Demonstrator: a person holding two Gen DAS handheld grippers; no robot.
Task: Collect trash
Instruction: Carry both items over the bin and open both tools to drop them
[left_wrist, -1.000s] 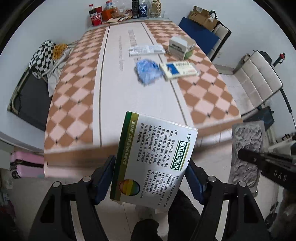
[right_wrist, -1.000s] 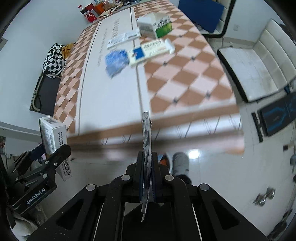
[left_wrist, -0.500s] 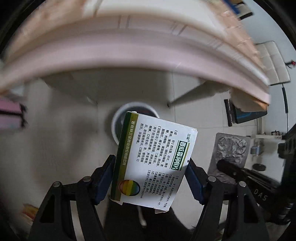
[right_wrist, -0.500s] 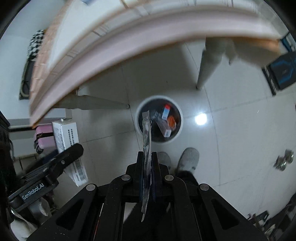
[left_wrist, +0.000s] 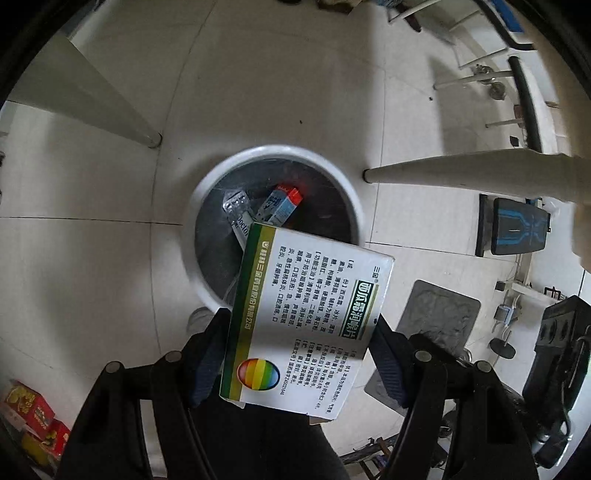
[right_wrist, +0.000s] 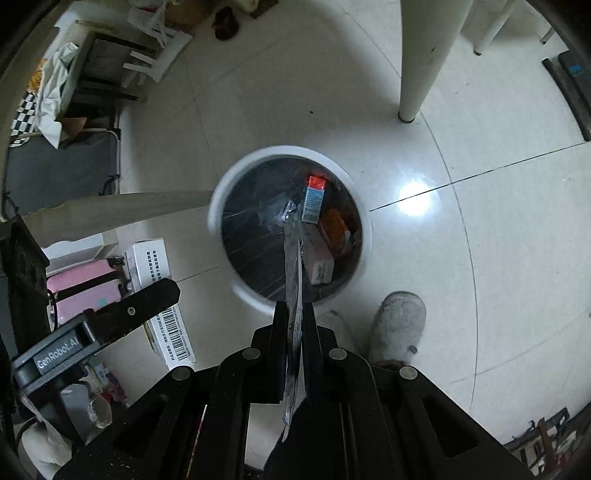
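My left gripper (left_wrist: 299, 347) is shut on a white and green medicine box (left_wrist: 306, 317) and holds it above the near rim of a round white trash bin (left_wrist: 207, 192) on the floor. My right gripper (right_wrist: 294, 317) is shut on a silver blister pack (right_wrist: 293, 266), seen edge-on, over the bin's near rim (right_wrist: 251, 295). The blister pack also shows flat in the left wrist view (left_wrist: 439, 317). The bin has a dark liner and holds a blue and red carton (right_wrist: 314, 199), an orange pack and other boxes. The left gripper with its box shows at the left of the right wrist view (right_wrist: 155, 280).
White table legs (left_wrist: 461, 173) (right_wrist: 424, 66) stand beside the bin on the tiled floor. A person's white shoe (right_wrist: 399, 328) is near the bin. Pink cases (right_wrist: 85, 291) and a dark cot lie to the left. A black device (left_wrist: 517, 229) lies on the floor at right.
Both grippers have swung down from the tabletop to below the table and now point at the floor bin, closer than half a second ago. Both still hold their items.
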